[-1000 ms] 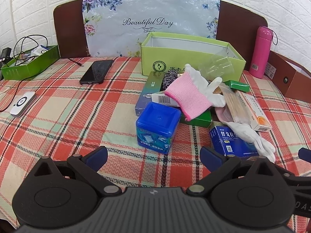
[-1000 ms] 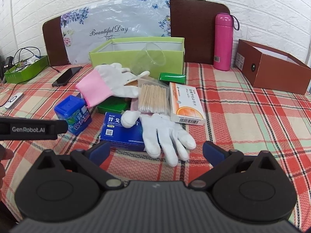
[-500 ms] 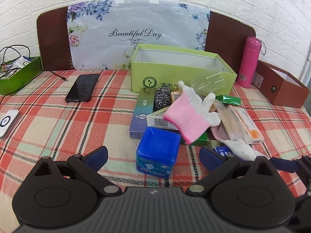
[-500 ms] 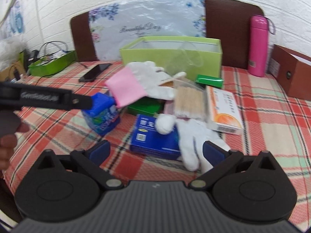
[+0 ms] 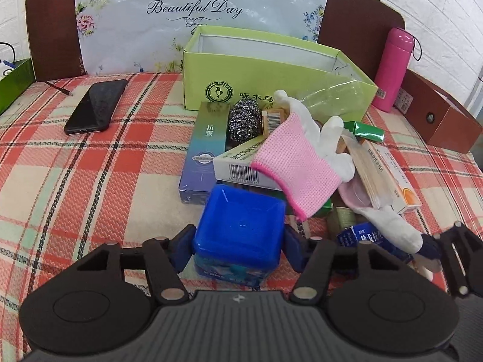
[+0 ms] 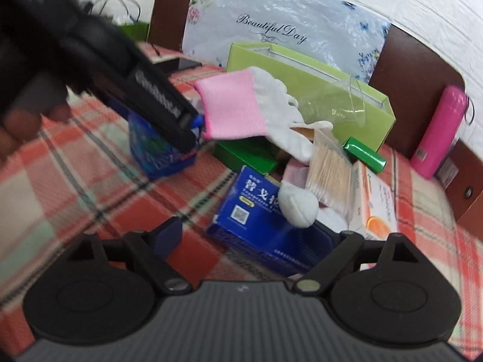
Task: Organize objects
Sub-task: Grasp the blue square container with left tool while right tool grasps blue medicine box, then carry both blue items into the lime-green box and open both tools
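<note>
A blue square box (image 5: 240, 220) stands on the plaid cloth at the near edge of a pile of goods. My left gripper (image 5: 238, 249) is closing around it, with both pads against its sides; the right wrist view shows the same grip on the blue box (image 6: 151, 147). My right gripper (image 6: 247, 235) is tilted and closing. A dark blue medicine box (image 6: 250, 208) and the end of a white glove (image 6: 297, 208) lie between its fingers, and the left finger is still clear of the box. A pink-cuffed white glove (image 5: 295, 166) lies on top of the pile.
An open green box (image 5: 271, 69) stands behind the pile. A phone (image 5: 96, 105) lies to the left. A pink bottle (image 5: 392, 69) and a brown box (image 5: 437, 114) are to the right. The pile also holds a steel scourer (image 5: 244, 117), an orange-white carton (image 5: 392, 175) and cotton swabs (image 6: 329, 178).
My left gripper has moved forward over the blue box and its jaws have closed in on it. My right gripper has rolled, dropped toward the dark blue medicine box and narrowed a little.
</note>
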Tool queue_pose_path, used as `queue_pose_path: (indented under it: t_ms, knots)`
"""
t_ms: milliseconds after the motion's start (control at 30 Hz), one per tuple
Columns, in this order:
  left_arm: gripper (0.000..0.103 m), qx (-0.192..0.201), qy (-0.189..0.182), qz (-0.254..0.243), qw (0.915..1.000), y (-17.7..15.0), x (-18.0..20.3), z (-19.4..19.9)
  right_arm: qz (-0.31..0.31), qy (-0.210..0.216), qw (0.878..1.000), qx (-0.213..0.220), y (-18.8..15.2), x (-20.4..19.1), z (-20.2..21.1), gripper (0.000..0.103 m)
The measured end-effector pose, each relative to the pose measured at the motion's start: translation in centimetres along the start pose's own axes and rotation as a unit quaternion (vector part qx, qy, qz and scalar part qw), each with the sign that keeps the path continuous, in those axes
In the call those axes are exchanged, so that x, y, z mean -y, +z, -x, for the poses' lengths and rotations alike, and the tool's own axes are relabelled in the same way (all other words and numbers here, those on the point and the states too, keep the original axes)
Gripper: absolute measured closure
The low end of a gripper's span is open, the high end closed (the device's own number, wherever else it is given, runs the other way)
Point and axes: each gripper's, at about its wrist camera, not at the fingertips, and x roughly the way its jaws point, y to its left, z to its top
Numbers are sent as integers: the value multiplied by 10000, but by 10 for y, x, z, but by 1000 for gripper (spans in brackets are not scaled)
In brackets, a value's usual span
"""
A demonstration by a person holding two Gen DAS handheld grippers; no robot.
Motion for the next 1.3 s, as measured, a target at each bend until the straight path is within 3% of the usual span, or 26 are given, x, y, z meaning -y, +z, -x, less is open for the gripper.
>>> queue_pose_path:
  t_ms: [33, 100, 233, 333, 433, 467, 567, 867, 1100, 1300]
  knots:
    - [40, -4, -22, -20, 10000, 0, 0, 1, 32, -46, 10000, 10, -1, 1, -2, 15]
    - [40, -19, -60, -64, 10000, -2, -1, 3, -47, -215, 9997, 77, 1, 6, -1, 38]
    - [40, -83, -82, -182, 9998, -9, -4, 12, -171, -70, 9991, 373, 7, 21, 23, 63]
    - [40, -136, -160, -192, 9996, -16, -8, 21, -772, 629, 9942, 406, 19, 49, 45, 71]
    - [41, -165, -305, -142, 9993, -21, -9, 28, -1583, 1457, 9754, 477, 25, 83, 60, 86]
    - [41, -161, -320, -129, 9993, -22, -8, 28, -1719, 1579, 9711, 495, 26, 90, 59, 86]
    - [41, -153, -198, -132, 9996, -24, -3, 23, -1440, 1096, 9828, 362, 26, 84, 44, 86]
    - [38, -163, -57, -40, 9998, -40, -4, 14, -1760, 1238, 9765, -76, -3, 74, 20, 85]
    - [43, 57, -194, -27, 9998, -27, -3, 25, -1800, 1546, 9711, 243, 15, 88, 38, 86]
    - [45, 639, -596, -17, 9962, 17, 0, 52, -1943, 1865, 9601, 750, 65, 123, 43, 86]
